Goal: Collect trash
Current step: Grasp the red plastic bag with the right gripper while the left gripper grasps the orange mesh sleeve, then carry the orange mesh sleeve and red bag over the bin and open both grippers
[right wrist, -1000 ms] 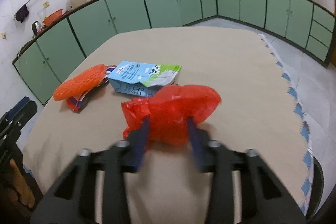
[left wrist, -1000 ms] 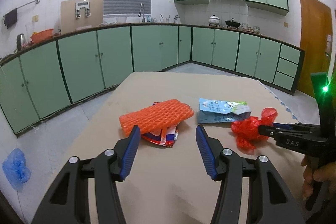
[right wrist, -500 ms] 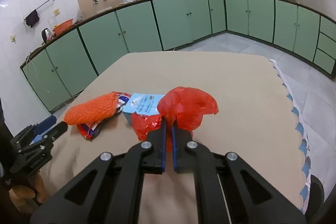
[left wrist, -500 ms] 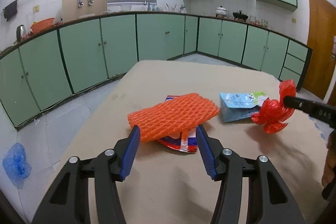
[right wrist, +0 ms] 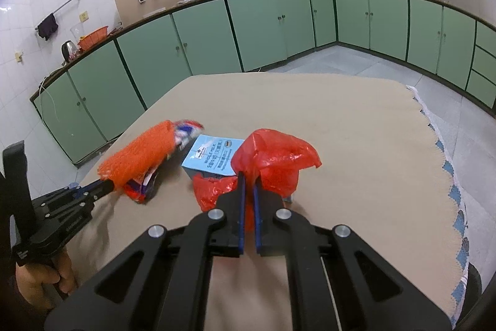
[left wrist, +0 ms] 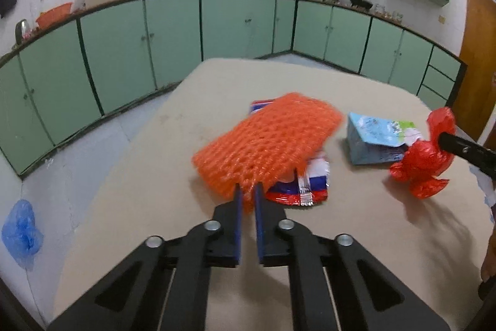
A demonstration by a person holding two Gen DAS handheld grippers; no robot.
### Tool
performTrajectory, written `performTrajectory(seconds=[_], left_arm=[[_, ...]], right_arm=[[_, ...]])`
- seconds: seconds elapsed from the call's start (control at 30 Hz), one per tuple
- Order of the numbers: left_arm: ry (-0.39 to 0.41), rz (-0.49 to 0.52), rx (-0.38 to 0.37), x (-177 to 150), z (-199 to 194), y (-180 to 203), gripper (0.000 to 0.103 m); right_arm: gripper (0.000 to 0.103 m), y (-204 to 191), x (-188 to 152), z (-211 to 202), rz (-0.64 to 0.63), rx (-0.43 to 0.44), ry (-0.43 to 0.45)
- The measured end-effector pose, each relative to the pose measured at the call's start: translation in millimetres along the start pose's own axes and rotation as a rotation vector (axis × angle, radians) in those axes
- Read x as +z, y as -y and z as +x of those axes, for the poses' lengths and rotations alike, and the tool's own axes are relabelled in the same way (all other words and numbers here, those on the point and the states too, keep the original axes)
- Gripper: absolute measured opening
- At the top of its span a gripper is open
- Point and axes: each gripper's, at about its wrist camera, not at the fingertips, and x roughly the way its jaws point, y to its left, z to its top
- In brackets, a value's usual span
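Observation:
An orange foam net (left wrist: 266,145) lies over a red, white and blue snack wrapper (left wrist: 310,182) on the tan table (right wrist: 341,129). My left gripper (left wrist: 247,190) has its jaws closing, with the net's near edge pinched between the blue pads. To the right lies a flattened blue milk carton (left wrist: 375,138). My right gripper (right wrist: 248,179) is shut on a crumpled red plastic bag (right wrist: 276,157), held a little above the table in front of the carton (right wrist: 214,155). The right wrist view shows the net (right wrist: 139,157) with the left gripper (right wrist: 107,185) at its end.
A blue plastic bag (left wrist: 20,231) lies on the floor left of the table. Green cabinets (left wrist: 173,39) run along the walls. The table's right edge has a lace trim (right wrist: 449,176). A hand (right wrist: 40,278) holds the left gripper's handle at the near left corner.
My left gripper moved forward and down to the foam net and closed on its near edge. My right gripper closed on the red bag and raised it slightly.

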Motion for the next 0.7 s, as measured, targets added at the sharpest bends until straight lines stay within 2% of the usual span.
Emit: performTrajectory(seconds=[0.33, 0.7], left_arm=[[0.064, -0.005, -0.008, 2, -34, 10, 0.004], [0.106, 0.016, -0.042, 4, -86, 38, 0.004]], right_arm=[[0.003, 0, -2, -17, 0.008, 0.002, 0.014], [0.003, 9, -1, -70, 0.027, -0.007, 0.072]])
